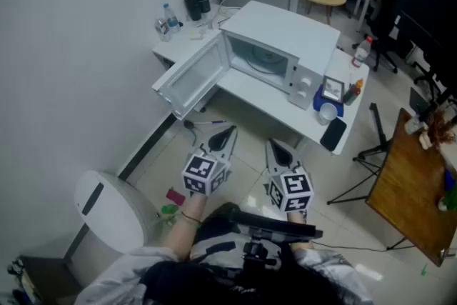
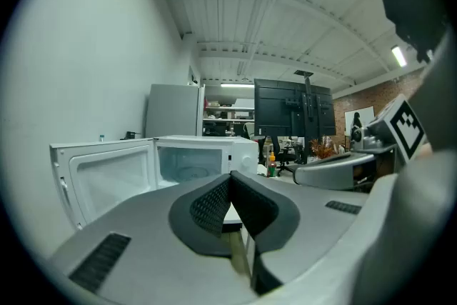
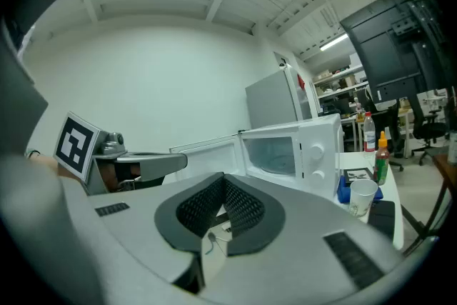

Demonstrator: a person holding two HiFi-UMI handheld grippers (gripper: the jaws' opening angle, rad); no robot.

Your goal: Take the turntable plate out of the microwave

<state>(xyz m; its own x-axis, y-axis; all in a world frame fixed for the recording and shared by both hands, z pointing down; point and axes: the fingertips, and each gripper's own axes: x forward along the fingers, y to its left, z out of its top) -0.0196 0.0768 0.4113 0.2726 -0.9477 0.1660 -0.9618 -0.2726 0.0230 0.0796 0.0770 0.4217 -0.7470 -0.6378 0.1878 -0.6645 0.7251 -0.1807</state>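
**White microwave open, turntable plate still inside**

White microwave (image 1: 282, 53) stands on a white table (image 1: 250, 93) in the upper centre of the head view. Its door (image 1: 193, 75) is swung fully open toward the left of the frame.

Turntable plate (image 1: 265, 66): round, pale and translucent. It lies flat on the cavity floor, inside the microwave. The left gripper view shows it as a faint disc low in the lit cavity (image 2: 191, 171). The right gripper view shows it the same way (image 3: 275, 161). Finer detail of its surface cannot be made out.

Left gripper (image 1: 227, 136): lower centre of the head view, over the floor, well apart from the microwave. Its jaws are pressed together with nothing between them.

Right gripper (image 1: 277, 150): just beside the left one, also well short of the table. Its jaws are likewise clenched on nothing.
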